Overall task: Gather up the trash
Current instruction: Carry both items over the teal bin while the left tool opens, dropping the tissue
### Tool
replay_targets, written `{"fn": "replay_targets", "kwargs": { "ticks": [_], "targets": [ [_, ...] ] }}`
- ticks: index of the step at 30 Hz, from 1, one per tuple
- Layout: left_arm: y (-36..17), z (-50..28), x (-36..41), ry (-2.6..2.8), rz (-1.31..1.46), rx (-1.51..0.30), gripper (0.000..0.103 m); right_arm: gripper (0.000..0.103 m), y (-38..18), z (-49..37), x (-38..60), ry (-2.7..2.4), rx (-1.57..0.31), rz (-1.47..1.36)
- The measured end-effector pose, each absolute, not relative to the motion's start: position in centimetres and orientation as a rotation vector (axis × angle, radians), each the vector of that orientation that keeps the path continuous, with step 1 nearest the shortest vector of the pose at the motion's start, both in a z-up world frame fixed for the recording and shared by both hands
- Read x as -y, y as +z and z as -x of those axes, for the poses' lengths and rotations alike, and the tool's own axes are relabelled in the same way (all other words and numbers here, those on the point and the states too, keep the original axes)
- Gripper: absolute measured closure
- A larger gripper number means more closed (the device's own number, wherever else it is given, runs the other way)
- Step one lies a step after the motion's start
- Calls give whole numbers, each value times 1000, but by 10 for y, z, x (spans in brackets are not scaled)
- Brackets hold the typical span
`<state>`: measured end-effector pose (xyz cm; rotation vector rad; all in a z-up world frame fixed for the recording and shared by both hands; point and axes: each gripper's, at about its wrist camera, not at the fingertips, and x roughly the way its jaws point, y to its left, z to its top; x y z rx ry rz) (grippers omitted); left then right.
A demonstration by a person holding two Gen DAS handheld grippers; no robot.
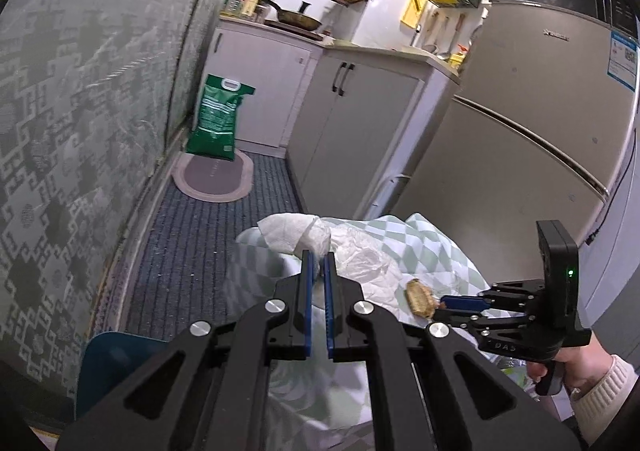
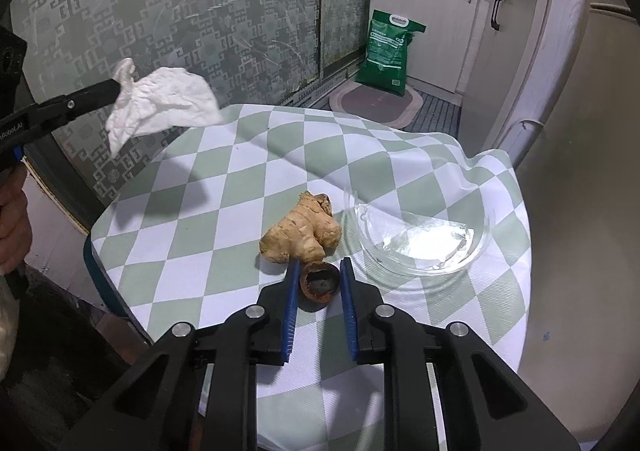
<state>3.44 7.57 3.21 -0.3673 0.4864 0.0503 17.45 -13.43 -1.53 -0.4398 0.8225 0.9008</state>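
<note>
Green sack (image 2: 390, 53) on oval mat (image 2: 374, 104) — fridge (image 1: 532, 111) beside cabinets (image 1: 360, 119).

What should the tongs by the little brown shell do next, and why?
Probably squeeze a bit more, then lift. The right tongs sit around the brown shell on the checkered cloth, but a small gap shows on one side. The ginger touches the shell, so lifting straight up seems safest. The left tongs already hold the tissue.
</note>
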Motion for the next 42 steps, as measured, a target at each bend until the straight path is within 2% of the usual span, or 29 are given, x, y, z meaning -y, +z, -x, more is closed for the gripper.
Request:
{"fn": "replay_targets", "kwargs": {
  "ticks": [15,30,42],
  "targets": [
    [32,-3,-111,254,338,-491,97,83,18,-154,111,933,-762,406],
    [-21,9,-142,338,329,-733,97,83,49,-110,33,1085,-710,397],
    [-64,6,-157,342,352,-949,97,83,40,-89,-25,1176,-777,420]
  ]
}}
